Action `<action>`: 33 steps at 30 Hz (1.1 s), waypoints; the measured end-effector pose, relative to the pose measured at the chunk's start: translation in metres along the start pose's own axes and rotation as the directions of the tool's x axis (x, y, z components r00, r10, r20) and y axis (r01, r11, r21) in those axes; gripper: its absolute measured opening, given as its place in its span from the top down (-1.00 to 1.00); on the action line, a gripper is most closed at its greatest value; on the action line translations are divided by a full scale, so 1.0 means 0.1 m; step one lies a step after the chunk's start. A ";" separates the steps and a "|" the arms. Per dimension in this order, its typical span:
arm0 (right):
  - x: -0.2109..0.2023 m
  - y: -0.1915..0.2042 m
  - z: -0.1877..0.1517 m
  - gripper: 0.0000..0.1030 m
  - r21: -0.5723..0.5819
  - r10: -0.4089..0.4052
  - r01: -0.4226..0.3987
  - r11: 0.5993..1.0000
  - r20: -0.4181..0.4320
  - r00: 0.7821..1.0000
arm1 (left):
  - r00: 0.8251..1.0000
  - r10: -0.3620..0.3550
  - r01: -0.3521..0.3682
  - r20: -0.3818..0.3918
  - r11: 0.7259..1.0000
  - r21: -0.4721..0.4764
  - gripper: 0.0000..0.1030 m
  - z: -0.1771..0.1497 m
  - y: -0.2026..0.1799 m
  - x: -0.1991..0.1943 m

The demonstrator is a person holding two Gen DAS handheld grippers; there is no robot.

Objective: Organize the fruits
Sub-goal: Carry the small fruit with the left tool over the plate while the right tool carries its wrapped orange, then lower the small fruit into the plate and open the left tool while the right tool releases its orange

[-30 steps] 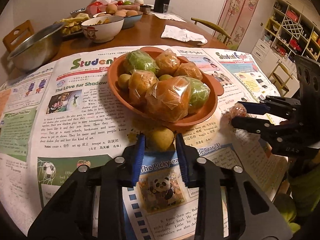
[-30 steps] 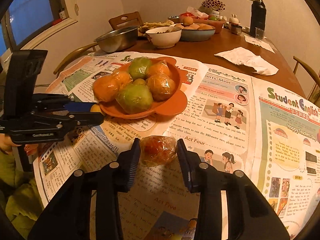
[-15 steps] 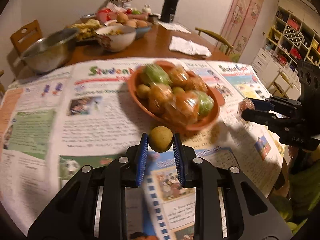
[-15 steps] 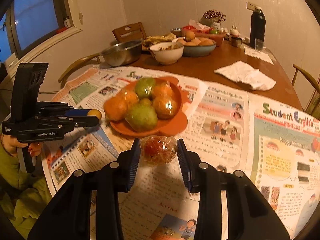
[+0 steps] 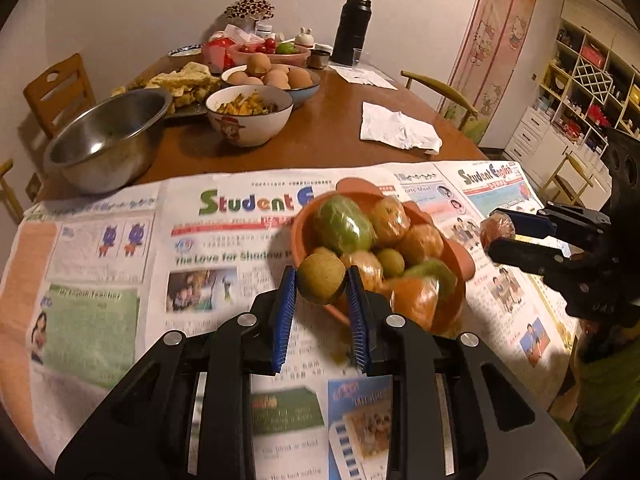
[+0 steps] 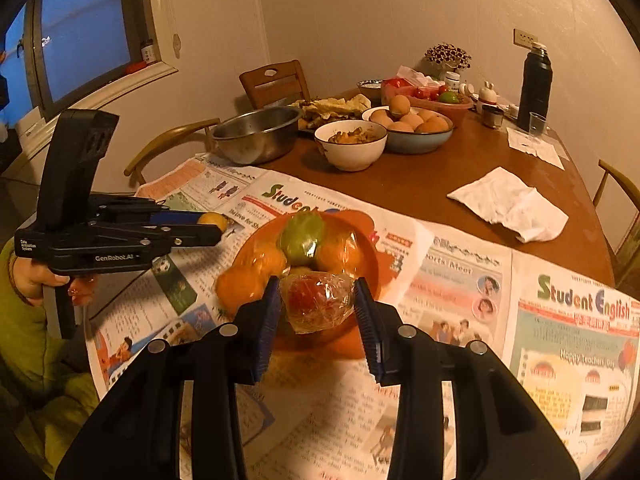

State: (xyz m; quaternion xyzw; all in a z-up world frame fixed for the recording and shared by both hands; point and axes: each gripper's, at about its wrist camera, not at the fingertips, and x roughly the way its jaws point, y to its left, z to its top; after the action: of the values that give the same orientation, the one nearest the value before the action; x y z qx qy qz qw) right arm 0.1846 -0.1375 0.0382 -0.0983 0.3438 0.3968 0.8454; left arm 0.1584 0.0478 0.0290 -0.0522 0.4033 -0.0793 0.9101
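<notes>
An orange bowl (image 5: 460, 258) (image 6: 368, 232) on the newspaper holds several wrapped orange and green fruits. My left gripper (image 5: 321, 284) is shut on a small brown-green fruit (image 5: 320, 283) and holds it in the air at the bowl's near left rim. It also shows in the right wrist view (image 6: 214, 222), left of the bowl. My right gripper (image 6: 316, 304) is shut on a plastic-wrapped red fruit (image 6: 316, 300) and holds it above the bowl's near edge. It shows in the left wrist view (image 5: 496, 234), right of the bowl.
Newspapers (image 5: 120, 264) cover the near half of the round wooden table (image 5: 328, 120). Behind stand a steel bowl (image 5: 108, 140), a white food bowl (image 5: 250, 114), a bowl of eggs (image 5: 276, 76), a black thermos (image 5: 352, 28) and a crumpled napkin (image 5: 400, 128). Chairs ring the table.
Both grippers have lifted their fruits off the newspaper and risen. The left one has moved towards the bowl's left rim, the right one over its near edge.
</notes>
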 end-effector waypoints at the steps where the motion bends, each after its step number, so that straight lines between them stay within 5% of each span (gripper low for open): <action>1: 0.02 0.00 0.02 0.31 0.000 0.001 -0.001 1.000 -0.001 1.000 | 1.000 -0.002 0.002 -0.003 1.000 0.003 0.65 0.02 0.01 0.02; 33: 0.62 0.06 0.26 0.31 -0.025 0.037 -0.039 0.999 -0.071 0.997 | 0.997 -0.056 0.055 -0.061 0.998 -0.013 0.65 0.21 0.15 0.51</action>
State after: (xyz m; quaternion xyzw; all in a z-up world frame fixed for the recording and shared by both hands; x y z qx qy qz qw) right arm 0.2210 -0.0849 0.0176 -0.1167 0.3702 0.4137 0.8235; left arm 0.2090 0.0532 0.0034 -0.0659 0.4297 -0.1040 0.8945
